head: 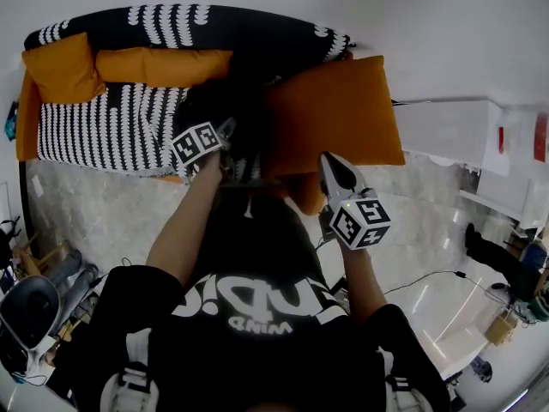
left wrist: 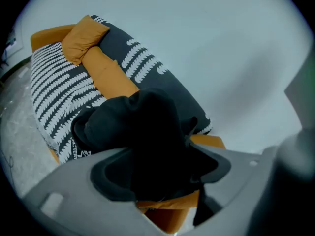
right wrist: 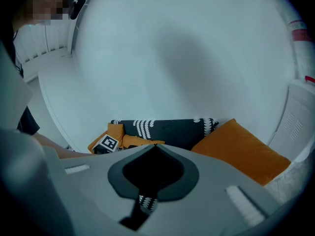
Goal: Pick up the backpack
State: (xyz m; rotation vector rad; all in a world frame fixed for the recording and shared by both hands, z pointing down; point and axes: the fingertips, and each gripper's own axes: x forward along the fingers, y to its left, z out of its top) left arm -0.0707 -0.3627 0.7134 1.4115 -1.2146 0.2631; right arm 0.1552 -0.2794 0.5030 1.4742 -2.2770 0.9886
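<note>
Looks like a living room corner, maybe a staged one. There's a sofa (head: 103, 123) with a black-and-white patterned cover and orange cushions (head: 339, 114), against a plain white wall (head: 429, 24), on a glossy marble-look floor (head: 94, 213). But loose cables (head: 429, 277) trail over that floor and gear (head: 30, 307) is piled at the edge, so kinda studio-ish.

I'm looking down on a sofa (head: 103, 131) in a black cover printed with rows of white leaf shapes, pushed up against a plain white wall (head: 446, 24). A long orange bolster (head: 159, 65) lies along its back, a square orange cushion (head: 58, 69) fills the left corner, and a big orange cushion (head: 339, 114) lies over its right end. The floor (head: 94, 221) is pale grey, marble-patterned and glossy, with bright reflections lower right. A white cabinet (head: 455, 131) stands right of the sofa.
</note>
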